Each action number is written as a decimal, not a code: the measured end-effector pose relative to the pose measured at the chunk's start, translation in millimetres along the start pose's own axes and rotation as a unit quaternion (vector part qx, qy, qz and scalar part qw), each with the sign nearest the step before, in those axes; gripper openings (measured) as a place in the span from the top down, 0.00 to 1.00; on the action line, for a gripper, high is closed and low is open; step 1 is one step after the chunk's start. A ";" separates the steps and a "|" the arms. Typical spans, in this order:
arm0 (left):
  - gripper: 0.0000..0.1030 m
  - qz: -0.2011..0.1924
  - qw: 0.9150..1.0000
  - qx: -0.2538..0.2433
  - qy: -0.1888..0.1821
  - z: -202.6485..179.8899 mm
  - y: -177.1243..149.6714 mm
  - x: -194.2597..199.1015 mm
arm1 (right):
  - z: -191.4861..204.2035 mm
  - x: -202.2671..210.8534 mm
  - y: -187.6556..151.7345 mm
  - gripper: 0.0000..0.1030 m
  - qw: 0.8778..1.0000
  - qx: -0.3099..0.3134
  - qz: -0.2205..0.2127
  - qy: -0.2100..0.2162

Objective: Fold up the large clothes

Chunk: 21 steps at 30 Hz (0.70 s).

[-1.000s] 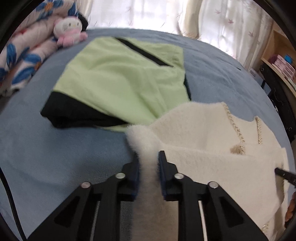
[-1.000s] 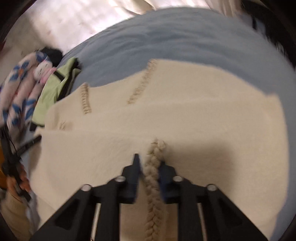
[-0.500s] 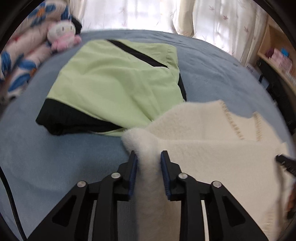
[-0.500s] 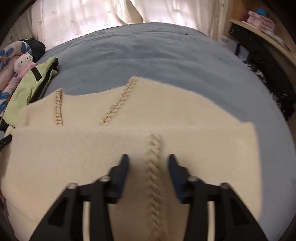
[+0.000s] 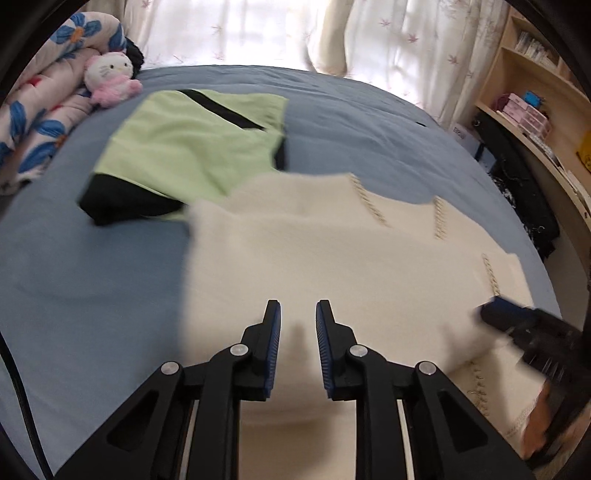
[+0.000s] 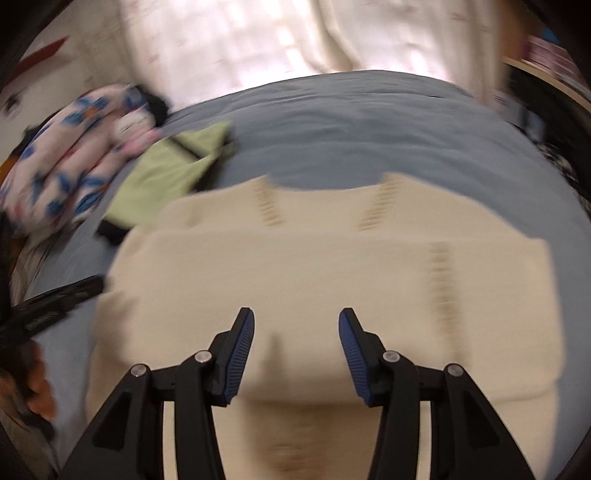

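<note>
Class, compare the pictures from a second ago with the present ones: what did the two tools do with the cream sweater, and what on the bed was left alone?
Both tools let go. The left tool had pinched the fluffy edge of the cream sweater; the right tool had gripped its braided trim. Now nothing sits between either pair of jaws; the left jaws are closing empty. Both pulled back above the folded sweater. The green garment, plush toy and blue bedsheet stayed put.

My left wrist camera looks steeply down, close over the cream sweater (image 5: 332, 258) at frame centre, the curtains (image 5: 369, 33) along the top. My right wrist camera faces likewise; both share the sweater and green garment (image 6: 166, 177).
</note>
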<state>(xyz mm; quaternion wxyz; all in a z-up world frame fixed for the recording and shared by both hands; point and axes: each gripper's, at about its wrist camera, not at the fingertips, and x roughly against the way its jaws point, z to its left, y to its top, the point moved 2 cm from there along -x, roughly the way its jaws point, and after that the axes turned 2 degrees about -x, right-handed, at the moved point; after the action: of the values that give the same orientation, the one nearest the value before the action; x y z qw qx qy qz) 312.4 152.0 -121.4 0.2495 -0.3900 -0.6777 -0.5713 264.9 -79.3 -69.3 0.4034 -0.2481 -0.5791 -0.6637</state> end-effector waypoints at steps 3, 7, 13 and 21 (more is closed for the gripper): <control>0.83 0.019 0.999 0.005 0.043 -7.4 -13.7 -30.0 | 13.3 -22.6 -10.9 0.54 1.000 0.020 0.020 -0.006; 0.85 0.027 0.998 -0.003 0.060 6.5 -21.6 -45.8 | -15.3 -29.2 -19.8 0.57 0.999 0.018 0.020 -0.046; 0.87 0.019 0.999 0.014 0.037 32.6 -19.0 -37.8 | -101.5 -10.7 -31.2 0.56 0.990 -0.030 0.006 -0.138; 0.87 0.020 0.998 0.008 0.052 27.3 -20.4 -40.1 | -89.2 -12.3 -35.6 0.54 0.985 -0.014 0.005 -0.173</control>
<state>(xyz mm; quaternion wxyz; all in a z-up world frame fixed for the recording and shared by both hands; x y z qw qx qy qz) 321.7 167.7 -170.8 0.2989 -0.3710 -0.6608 -0.5800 254.7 -162.5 -117.7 0.2965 -0.3676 -0.6299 -0.6166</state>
